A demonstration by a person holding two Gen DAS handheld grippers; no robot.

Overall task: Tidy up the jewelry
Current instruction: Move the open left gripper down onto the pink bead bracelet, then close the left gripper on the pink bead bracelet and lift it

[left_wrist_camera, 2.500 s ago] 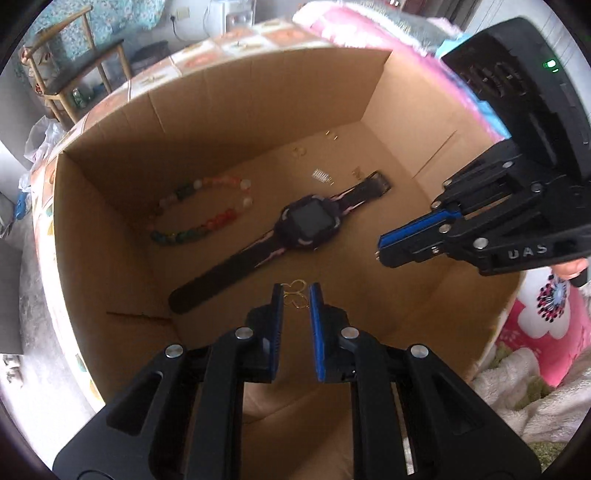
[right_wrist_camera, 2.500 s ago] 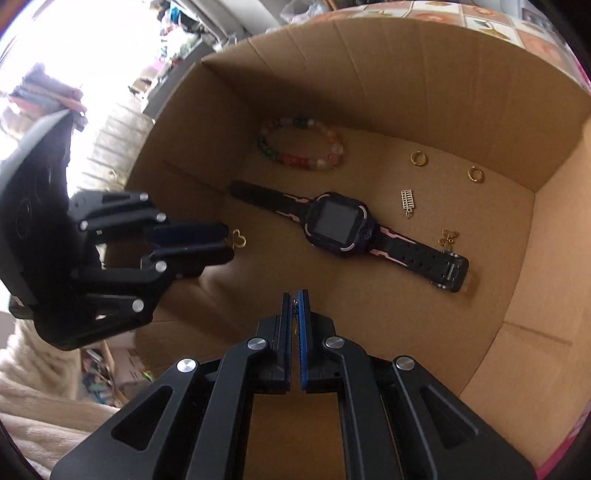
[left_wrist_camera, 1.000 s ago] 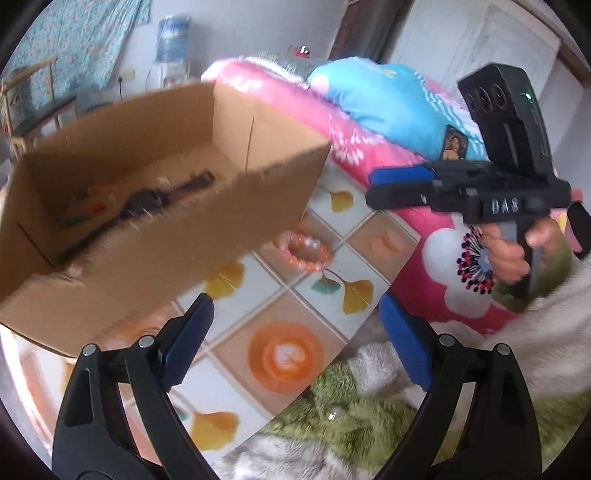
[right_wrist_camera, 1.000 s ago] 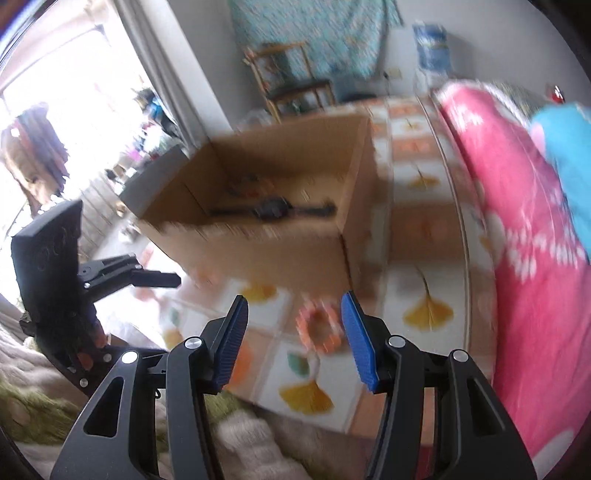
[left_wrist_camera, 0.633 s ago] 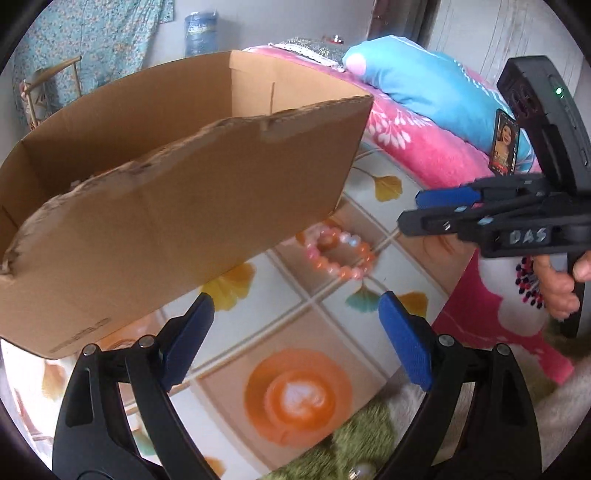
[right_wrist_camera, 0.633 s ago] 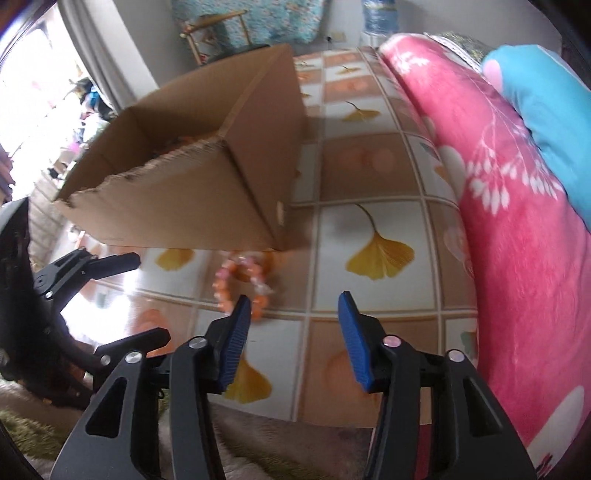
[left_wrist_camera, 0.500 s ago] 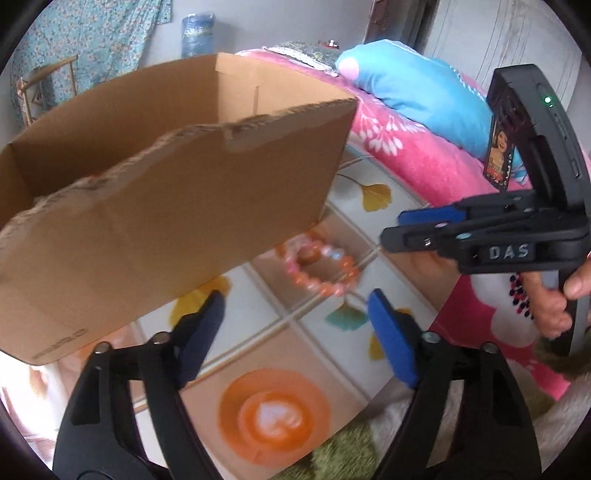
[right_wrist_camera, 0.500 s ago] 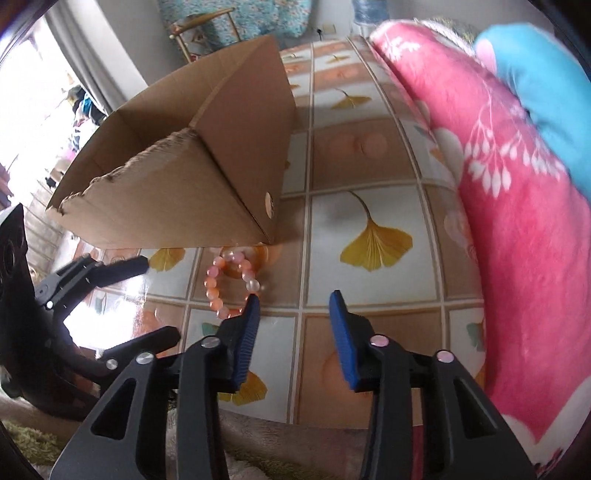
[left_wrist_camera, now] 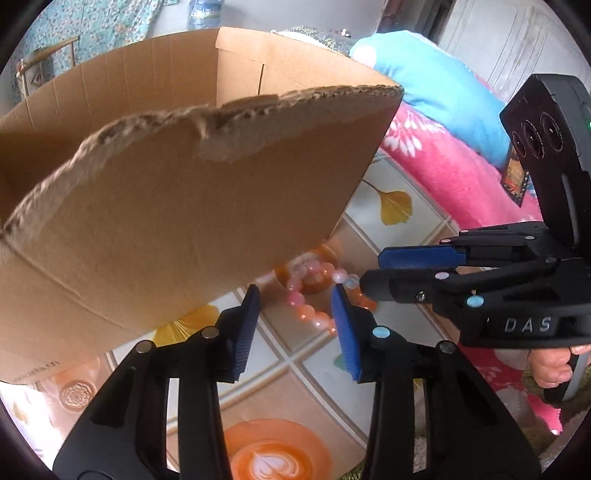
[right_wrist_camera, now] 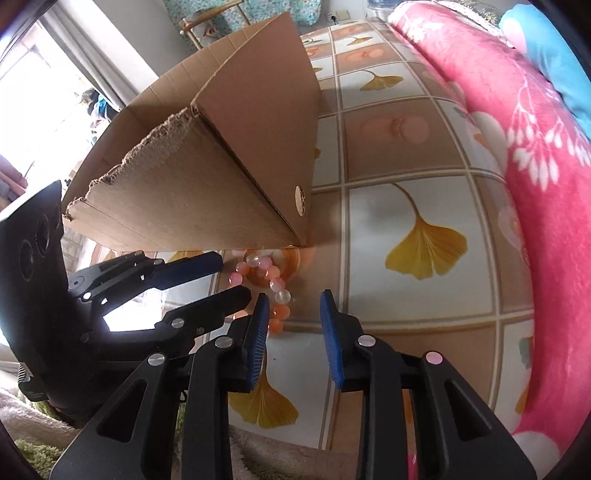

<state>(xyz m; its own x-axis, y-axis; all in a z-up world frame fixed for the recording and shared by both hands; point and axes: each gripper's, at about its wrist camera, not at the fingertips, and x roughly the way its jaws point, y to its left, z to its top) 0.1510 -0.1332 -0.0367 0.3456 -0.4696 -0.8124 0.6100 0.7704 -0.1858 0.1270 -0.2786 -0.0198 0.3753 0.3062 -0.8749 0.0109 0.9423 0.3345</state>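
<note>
A pink and orange bead bracelet point(left_wrist_camera: 314, 291) lies on the patterned floor mat just outside the near corner of the cardboard box point(left_wrist_camera: 184, 206). It also shows in the right wrist view point(right_wrist_camera: 271, 286), below the box point(right_wrist_camera: 236, 177). My left gripper point(left_wrist_camera: 295, 328) is open and empty, its jaws either side of the bracelet's near end. My right gripper point(right_wrist_camera: 291, 328) is open and empty, close over the bracelet's right part; it appears in the left wrist view point(left_wrist_camera: 373, 269) beside the beads. The box's contents are hidden.
A pink flowered blanket point(right_wrist_camera: 535, 147) and a blue pillow point(left_wrist_camera: 436, 92) lie to the right. A green shaggy rug point(right_wrist_camera: 33, 454) lies at the near edge. A chair point(right_wrist_camera: 207, 18) stands behind the box.
Both grippers left the box, opened and came down to the bracelet on the mat. In the last half second both moved closer and their jaws narrowed somewhat.
</note>
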